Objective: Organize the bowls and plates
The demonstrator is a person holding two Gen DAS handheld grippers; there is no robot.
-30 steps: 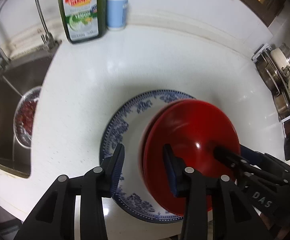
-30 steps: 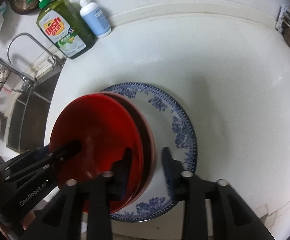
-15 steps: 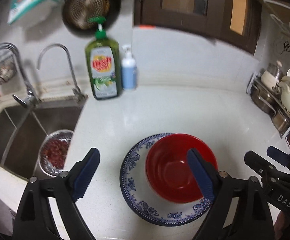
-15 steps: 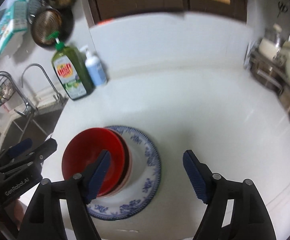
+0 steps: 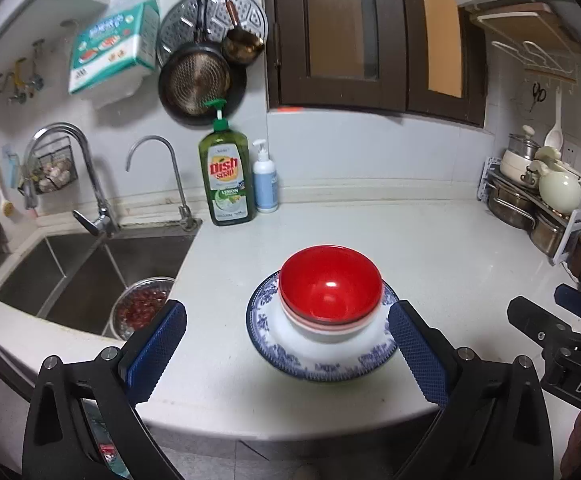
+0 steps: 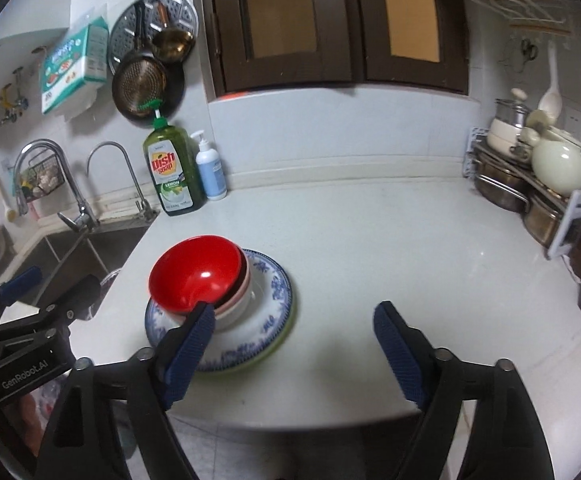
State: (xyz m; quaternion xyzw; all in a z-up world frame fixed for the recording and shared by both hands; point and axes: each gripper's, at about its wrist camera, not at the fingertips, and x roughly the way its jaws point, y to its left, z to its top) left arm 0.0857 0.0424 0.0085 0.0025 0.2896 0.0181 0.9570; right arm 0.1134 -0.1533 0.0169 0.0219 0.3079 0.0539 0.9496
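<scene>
A red bowl (image 5: 330,288) sits on top of a pink and a white bowl, stacked on a blue-patterned white plate (image 5: 322,354) on the white counter. The stack also shows in the right wrist view, with the red bowl (image 6: 196,276) and the plate (image 6: 268,300), which rests on a greenish plate beneath. My left gripper (image 5: 286,344) is open and empty, pulled back in front of the stack. My right gripper (image 6: 294,352) is open and empty, to the right of the stack near the counter's front edge.
A sink (image 5: 90,264) with a metal bowl of red fruit (image 5: 140,306) lies left. A dish soap bottle (image 5: 226,180) and a lotion bottle (image 5: 265,178) stand at the back. Pots and a jar on a rack (image 5: 538,200) are at the right.
Both grippers opened, let go of the red bowl on the stack, and drew back and up from the counter. The bowl now rests on the stack.
</scene>
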